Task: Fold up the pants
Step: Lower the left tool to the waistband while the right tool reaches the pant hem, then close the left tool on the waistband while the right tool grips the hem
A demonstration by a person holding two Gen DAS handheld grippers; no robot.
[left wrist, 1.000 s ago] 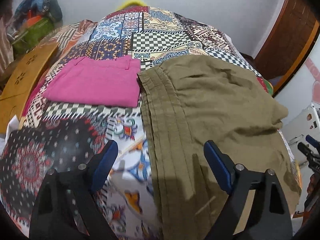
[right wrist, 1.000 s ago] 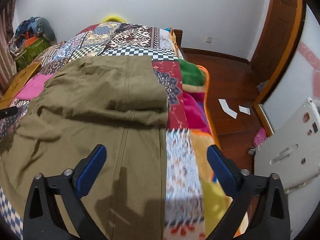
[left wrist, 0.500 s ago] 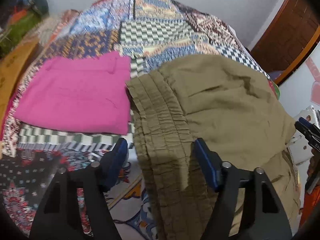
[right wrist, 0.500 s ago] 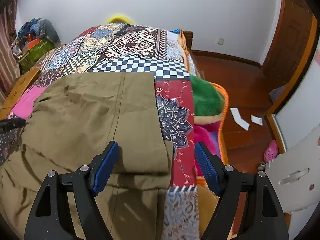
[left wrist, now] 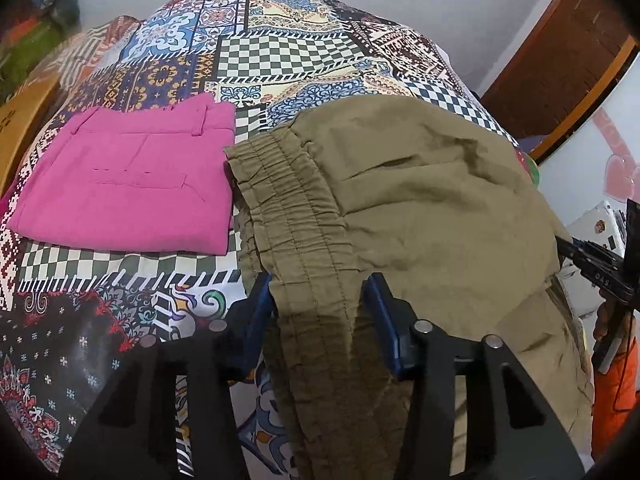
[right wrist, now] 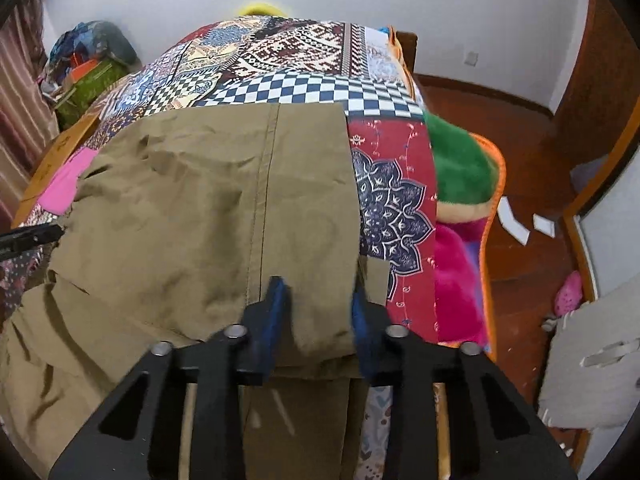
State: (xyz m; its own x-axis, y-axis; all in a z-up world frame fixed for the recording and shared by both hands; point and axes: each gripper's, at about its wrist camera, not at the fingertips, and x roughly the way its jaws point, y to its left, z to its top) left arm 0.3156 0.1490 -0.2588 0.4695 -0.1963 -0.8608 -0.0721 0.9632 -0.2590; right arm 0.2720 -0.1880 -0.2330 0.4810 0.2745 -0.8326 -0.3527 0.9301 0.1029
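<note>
The olive pants (left wrist: 420, 208) lie on the patchwork quilt (left wrist: 280, 52), soft and wrinkly. The left gripper (left wrist: 320, 320) is closing on the puckered stretchy waistband (left wrist: 288, 200), and its blue pads touch the cloth. The right gripper (right wrist: 318, 312) is closing on the smooth folded leg end (right wrist: 312, 208) (cloth bunched between the pads). A flat pink square of folded pants (left wrist: 124, 184) sits beside them.

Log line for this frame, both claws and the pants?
left claw: closing on olive-green cotton pants waistband | right claw: closing on pants hem | fold: not done
</note>
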